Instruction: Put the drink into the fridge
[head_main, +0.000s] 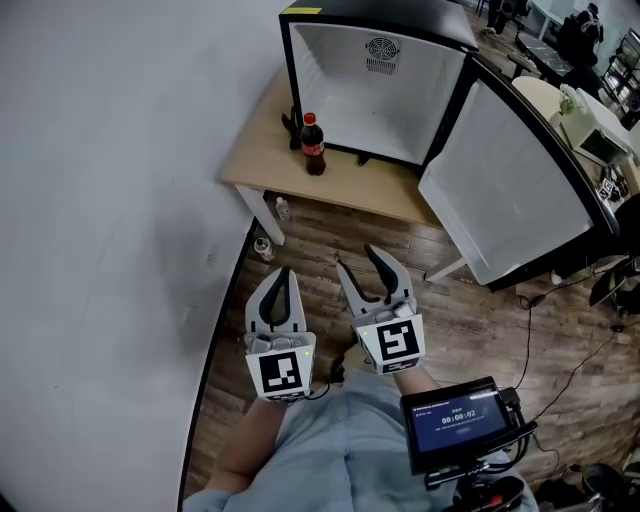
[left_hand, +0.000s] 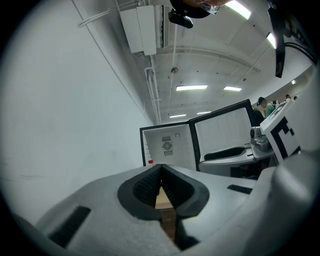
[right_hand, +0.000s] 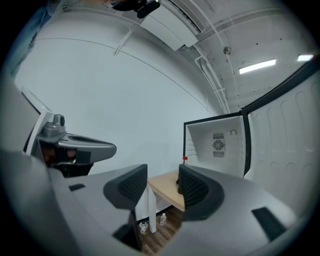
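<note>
wood table: pale top against the white wall; bears the drink and the fridge
drink: dark cola bottle with a red cap; upright on the table, just beside the left edge of the fridge's mouth, outside it; long axis vertical
fridge: white inside, nothing on view within; door swung wide to the right
bearing: ahead of both claws and well apart from them, across a stretch of plank floor; roughly between the lines of the left gripper and the right gripper
nearer claw: little to choose; right one a shade further forward and already parted, so likely the better pick
right gripper: jaws about half apart; nothing between the pads, touching nothing; aimed level at table and fridge
left gripper: jaws pressed together at the tips; clenched on nothing
next move, as a judgement: close the gap; take the bottle round its body from the side; keep it upright
</note>
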